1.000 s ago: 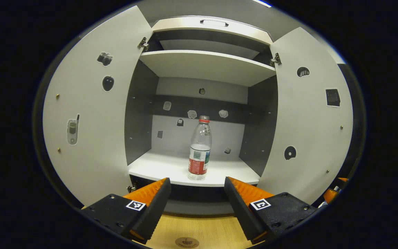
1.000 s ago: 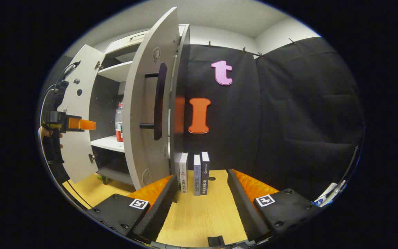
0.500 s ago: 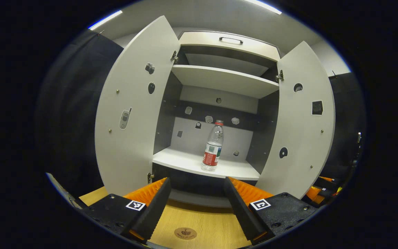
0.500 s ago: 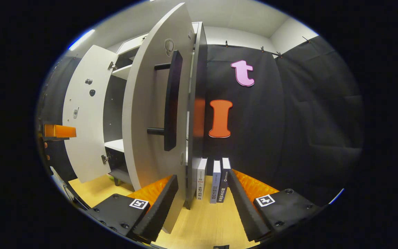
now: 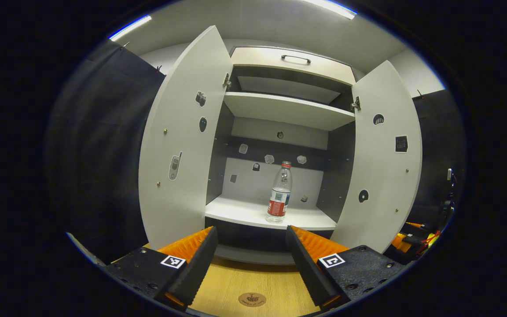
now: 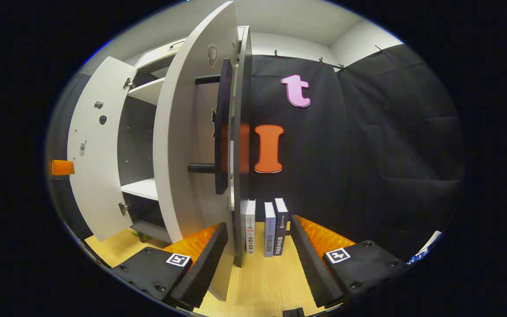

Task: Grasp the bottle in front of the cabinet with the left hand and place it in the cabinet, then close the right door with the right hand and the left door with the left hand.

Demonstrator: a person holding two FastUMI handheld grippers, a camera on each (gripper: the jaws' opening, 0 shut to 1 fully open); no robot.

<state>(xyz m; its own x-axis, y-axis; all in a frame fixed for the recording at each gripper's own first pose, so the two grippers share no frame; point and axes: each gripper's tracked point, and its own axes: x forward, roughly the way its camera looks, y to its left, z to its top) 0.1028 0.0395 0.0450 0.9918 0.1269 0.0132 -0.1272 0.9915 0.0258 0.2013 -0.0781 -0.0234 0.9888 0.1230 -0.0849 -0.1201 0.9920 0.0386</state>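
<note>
The bottle stands upright on the lower shelf of the cabinet, straight ahead of your left claw and well apart from it. So the placing looks done, and the step in hand is closing the right door.

Both doors stand open. Your right claw sits low at the right door's outer face, its fingers spread wide and holding nothing. The door's edge hangs between the fingers; whether it touches either one, I cannot tell. The bar handle is above and ahead of that claw.

Next, you would likely press the door's outer face and swing it shut.

Your left claw is wide open and empty, with the left door ahead to its left.
</note>
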